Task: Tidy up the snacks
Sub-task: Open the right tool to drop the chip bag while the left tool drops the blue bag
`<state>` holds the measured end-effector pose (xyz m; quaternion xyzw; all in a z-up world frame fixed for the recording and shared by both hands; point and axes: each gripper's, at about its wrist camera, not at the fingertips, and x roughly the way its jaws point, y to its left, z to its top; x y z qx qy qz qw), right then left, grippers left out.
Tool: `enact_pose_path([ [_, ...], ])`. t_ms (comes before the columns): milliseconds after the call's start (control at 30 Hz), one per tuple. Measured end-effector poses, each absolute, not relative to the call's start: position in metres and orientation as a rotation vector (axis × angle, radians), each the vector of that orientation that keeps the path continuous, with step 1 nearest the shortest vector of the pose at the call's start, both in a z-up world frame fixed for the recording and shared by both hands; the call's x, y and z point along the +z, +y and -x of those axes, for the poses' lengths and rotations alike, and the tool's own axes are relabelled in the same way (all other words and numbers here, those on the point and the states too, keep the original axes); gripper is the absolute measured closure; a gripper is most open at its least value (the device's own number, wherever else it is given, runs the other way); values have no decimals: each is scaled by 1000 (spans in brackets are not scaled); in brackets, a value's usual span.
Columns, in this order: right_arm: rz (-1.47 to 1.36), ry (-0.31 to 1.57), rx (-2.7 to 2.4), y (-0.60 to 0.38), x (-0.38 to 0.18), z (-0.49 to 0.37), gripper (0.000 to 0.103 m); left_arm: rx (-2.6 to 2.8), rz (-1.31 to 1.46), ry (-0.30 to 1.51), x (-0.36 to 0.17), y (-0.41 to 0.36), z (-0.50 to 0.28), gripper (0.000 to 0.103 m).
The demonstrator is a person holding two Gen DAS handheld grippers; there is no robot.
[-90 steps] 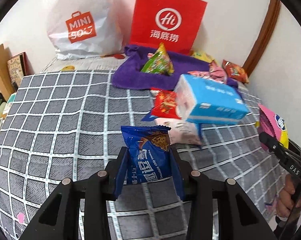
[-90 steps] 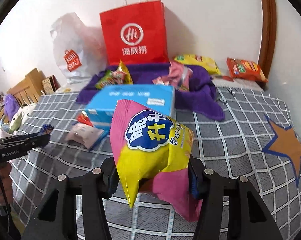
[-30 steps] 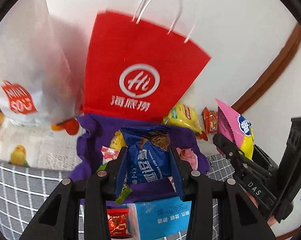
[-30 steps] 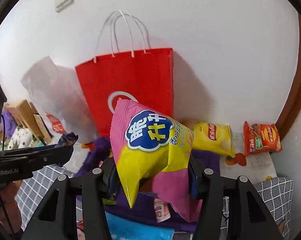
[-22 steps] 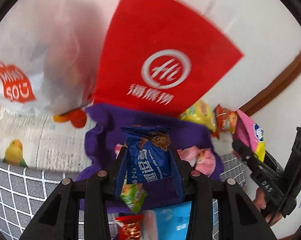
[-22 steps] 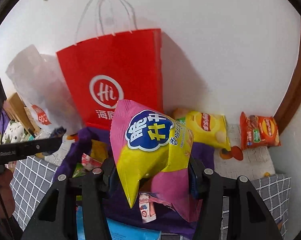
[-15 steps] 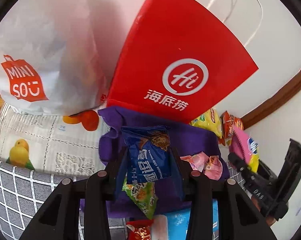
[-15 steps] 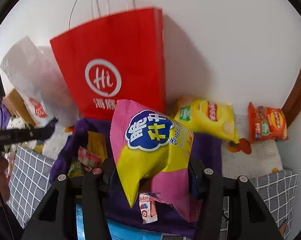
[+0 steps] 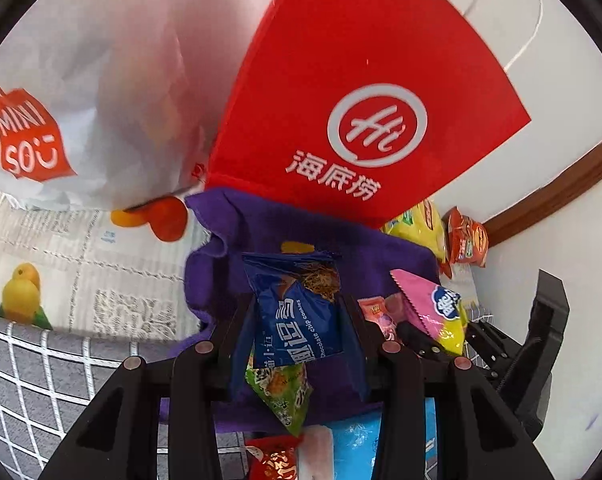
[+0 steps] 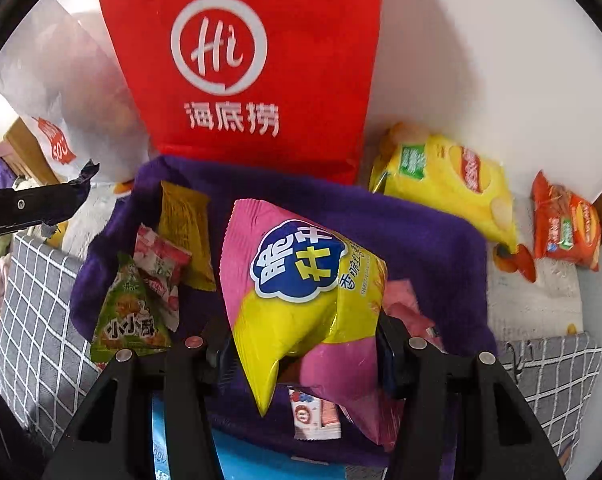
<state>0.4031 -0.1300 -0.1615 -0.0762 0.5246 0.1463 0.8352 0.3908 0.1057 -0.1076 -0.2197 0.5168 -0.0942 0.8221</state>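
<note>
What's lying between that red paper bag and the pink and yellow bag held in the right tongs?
In the right wrist view, a purple towel spreads between the red paper bag and the pink and yellow bag; that stretch of towel is bare.

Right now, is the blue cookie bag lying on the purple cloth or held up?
Held up: the left gripper pinches the blue cookie bag above the purple cloth.

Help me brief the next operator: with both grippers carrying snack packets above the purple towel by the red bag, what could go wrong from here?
1. The left gripper and right gripper sit close together, so they might collide.
2. The pink and yellow chip bag is puffy and pinched low; it could slip or get crushed.
3. Dropping the blue cookie packet on the crowded purple towel could bury smaller packets.
</note>
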Motion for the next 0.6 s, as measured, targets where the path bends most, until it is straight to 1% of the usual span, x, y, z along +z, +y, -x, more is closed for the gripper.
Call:
enact_pose_path([
  [200,163,1131,277,-131,-168,-407,49,-257,475,1140,-123,88,-397,65],
  [300,156,1132,270,-133,-166,-407,44,-295,476,1147,-128,77,-399,65],
  [433,182,1114,269,-132,-159,-404,42,-322,476,1162,-136,66,-401,64],
  [533,187,1090,271,-134,-149,-400,35,-326,482,1175,-142,62,-403,64],
  [600,185,1065,269,-137,-141,-398,35,-329,493,1186,-146,61,-405,64],
])
